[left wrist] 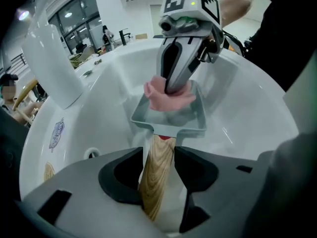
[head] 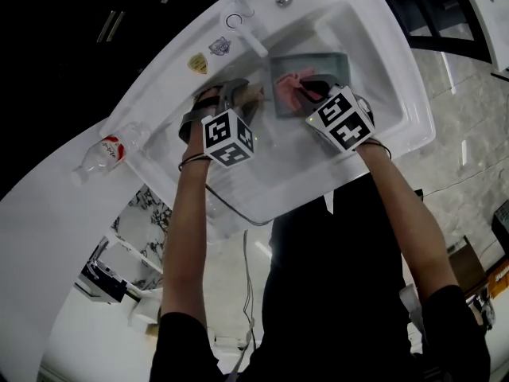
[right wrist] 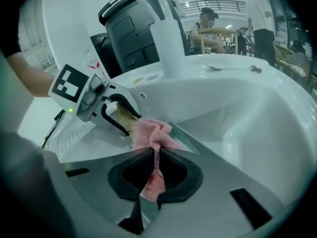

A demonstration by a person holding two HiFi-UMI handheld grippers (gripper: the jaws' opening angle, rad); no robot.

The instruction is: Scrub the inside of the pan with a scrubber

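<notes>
Closest to the left gripper's camera, a wooden handle (left wrist: 156, 182) is seen clamped between the jaws of the left gripper (left wrist: 157, 157), which are closed down to the width of the wood and pressed on it from both sides. By that handle the grey square pan (left wrist: 168, 128) is held out over the basin of the white sink (head: 382, 70), below the tap (head: 242, 14), with its open side turned up. A pink mesh scrubber (right wrist: 151, 133) is pinched in the right gripper (right wrist: 156, 167), whose jaws are nearly together on a thin fold of the mesh while the bunched remainder hangs beyond the tips. From the left gripper view that bunch is seen lying inside the pan, against its floor toward the far side. The scrubbing step is judged to be at its very start: scrubber and pan have been brought together, but how much of the inside has been worked cannot be told. For the next move, the scrubber would have to be pressed down and swept across the floor and into the corners and side walls, with the handle gripped firmly enough that the pan is not twisted or pushed away. Because only a fold of mesh is held, slipping from the jaws is a risk under pressure.
</notes>
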